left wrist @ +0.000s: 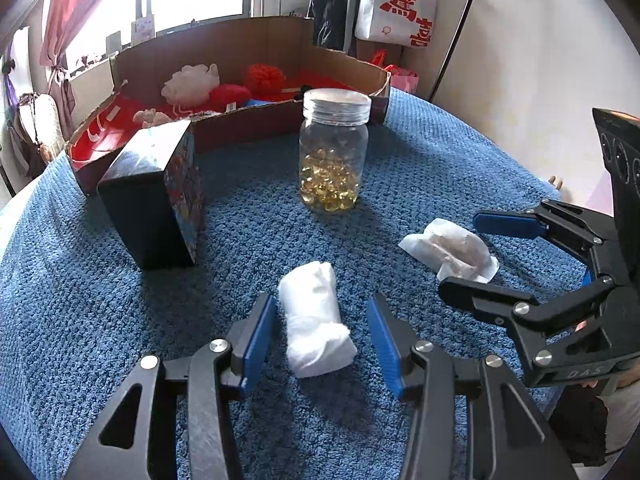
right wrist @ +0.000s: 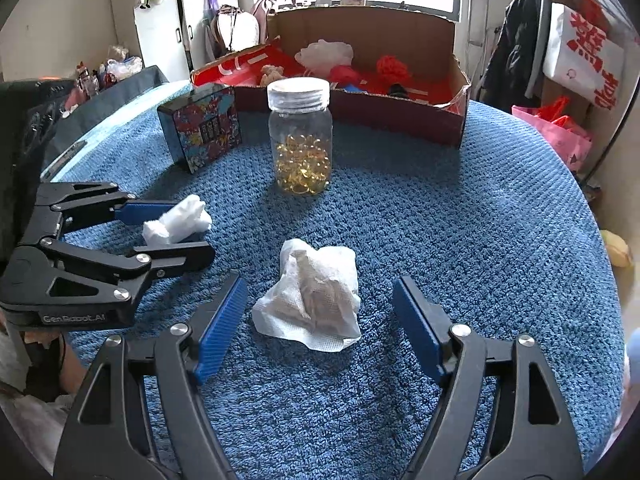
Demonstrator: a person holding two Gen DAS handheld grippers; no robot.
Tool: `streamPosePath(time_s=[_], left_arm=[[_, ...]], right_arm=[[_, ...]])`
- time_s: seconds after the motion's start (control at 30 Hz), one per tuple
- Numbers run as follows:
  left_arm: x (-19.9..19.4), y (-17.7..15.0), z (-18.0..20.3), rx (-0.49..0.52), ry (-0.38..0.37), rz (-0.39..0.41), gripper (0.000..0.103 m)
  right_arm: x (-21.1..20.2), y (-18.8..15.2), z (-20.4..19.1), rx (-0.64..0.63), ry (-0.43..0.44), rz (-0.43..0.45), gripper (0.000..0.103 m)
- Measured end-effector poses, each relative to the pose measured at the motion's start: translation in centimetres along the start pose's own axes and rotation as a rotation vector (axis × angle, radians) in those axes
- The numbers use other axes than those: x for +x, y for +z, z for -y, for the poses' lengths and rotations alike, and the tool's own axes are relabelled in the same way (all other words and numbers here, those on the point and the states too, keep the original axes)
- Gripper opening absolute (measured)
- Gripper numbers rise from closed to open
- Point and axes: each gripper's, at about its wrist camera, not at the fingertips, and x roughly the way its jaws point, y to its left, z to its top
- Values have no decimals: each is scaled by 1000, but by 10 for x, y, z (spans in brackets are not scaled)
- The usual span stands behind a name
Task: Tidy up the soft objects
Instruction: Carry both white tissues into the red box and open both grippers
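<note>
Parted on both sides, nothing gripped. Left gripper (left wrist: 320, 340): blue pads set either side of the white cotton roll (left wrist: 316, 320), a gap visible at each flank, roll lying loose on the blue towel (left wrist: 120, 320). Right gripper (right wrist: 320, 328): spread wider, straddling the crumpled tissue (right wrist: 312, 296), clear of it on both sides, tissue resting free on the same cloth. Probably the pick-up step for both soft pieces, bound for the cardboard box (right wrist: 400, 116) at the far edge, already holding a white mesh puff (right wrist: 324, 54) and red yarn (right wrist: 392, 66). To do it well: centre each bundle between the pads, lower until the tips just brush the pile, close gently and no harder than needed, since both will squash and the tissue may shed a loose corner. Worth lifting straight up to avoid dragging towel loops. Between grippers and box: a glass jar (right wrist: 300, 136) of amber beads and a patterned tin (right wrist: 200, 128), both hard, both best skirted on the way over.
</note>
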Motion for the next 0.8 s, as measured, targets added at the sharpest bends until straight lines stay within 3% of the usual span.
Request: streamPosePath(time_s=[0.03,0.1,0.2,0.33,0.47,0.8], left_arm=[[-1,-1,1,-1,2,4,47],[-3,-4,2,1,1,13,29],[-6,-5,1,5,-2,22,21],[-13,-3,2,22,2,20,20],[-17,9,2,56,43,4,20],[-6,71,-5,261,149,-93,20]], right_arm=[[2,-1,0,-3,-1,0,61],[3,-3,-2,-10,-6,5,37],[1,-4,-2,-10,4,23,26],[-4,-1,1,5,25,41,25],[-6,5,1,-26,-16,43,24],[7,36,13,-169,-119,-27,24]])
